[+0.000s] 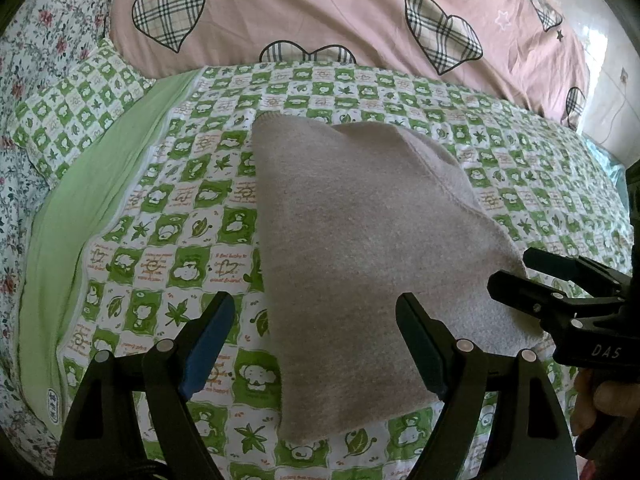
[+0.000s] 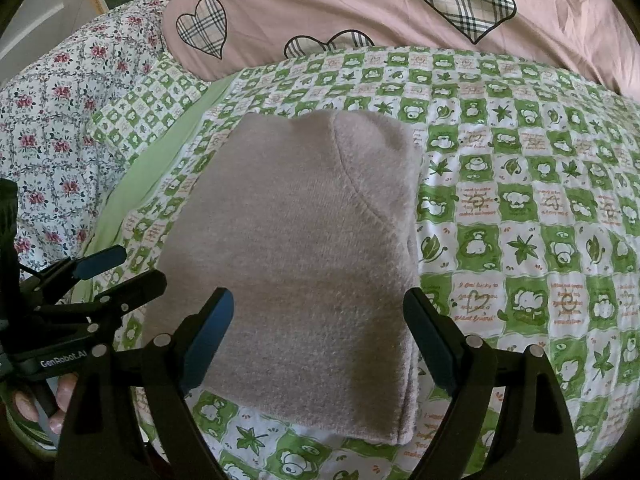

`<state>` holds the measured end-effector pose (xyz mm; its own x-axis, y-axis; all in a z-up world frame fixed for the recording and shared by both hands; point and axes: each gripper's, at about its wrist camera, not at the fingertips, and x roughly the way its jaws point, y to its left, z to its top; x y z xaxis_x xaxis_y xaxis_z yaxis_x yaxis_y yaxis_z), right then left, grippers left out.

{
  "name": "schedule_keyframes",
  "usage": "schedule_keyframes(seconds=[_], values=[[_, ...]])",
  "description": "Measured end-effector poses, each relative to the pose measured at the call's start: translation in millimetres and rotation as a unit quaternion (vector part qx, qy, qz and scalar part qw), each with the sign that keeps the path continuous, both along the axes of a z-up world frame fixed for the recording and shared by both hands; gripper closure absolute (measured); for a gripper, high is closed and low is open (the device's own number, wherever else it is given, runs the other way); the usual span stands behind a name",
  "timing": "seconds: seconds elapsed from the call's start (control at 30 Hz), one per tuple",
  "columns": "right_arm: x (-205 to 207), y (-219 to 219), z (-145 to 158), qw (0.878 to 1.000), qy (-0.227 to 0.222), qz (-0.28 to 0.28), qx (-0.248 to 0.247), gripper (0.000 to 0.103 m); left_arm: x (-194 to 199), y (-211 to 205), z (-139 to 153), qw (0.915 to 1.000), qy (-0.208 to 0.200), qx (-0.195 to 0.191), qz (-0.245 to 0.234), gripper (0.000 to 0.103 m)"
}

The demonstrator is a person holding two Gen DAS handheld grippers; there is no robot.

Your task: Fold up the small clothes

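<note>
A: Where is the sweater (image 2: 296,264)?

B: It lies folded on the green checked bedspread (image 2: 520,208), a neat grey-beige block with its layered edges stacked along the right side in the right wrist view. A pink quilt with plaid hearts (image 2: 360,4) is bunched behind it, and a flowered sheet (image 2: 52,128) lies off to the left.

A: And the right gripper (image 2: 318,312)?

B: Its jaws are spread wide with nothing pinched. The near part of the sweater shows between the two fingers, which sit over its left and right edges; I cannot tell whether the tips touch the cloth.

A: The left gripper (image 1: 316,316)?

B: Also released. In its own view the right finger (image 1: 420,344) stands in front of the sweater's near end, while the left finger (image 1: 208,344) stands over bare bedspread just beside the sweater's left edge.

A: Are the two close together?

B: Yes, side by side at the sweater's near end. Each shows in the other's view, with the person's hand (image 2: 48,404) wrapped around the left gripper's handle.
</note>
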<state>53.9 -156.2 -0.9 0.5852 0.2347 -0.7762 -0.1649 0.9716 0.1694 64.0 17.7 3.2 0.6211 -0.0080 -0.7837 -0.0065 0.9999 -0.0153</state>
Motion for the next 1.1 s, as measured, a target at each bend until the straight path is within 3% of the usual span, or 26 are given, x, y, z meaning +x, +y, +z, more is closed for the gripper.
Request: schedule_keyframes(seconds=[1.1], values=[[-1.4, 2.2, -0.4, 1.000, -0.001, 0.004, -0.001, 0.016, -1.7, -1.7, 0.5, 1.0000, -0.003, -0.004, 0.005, 0.020]])
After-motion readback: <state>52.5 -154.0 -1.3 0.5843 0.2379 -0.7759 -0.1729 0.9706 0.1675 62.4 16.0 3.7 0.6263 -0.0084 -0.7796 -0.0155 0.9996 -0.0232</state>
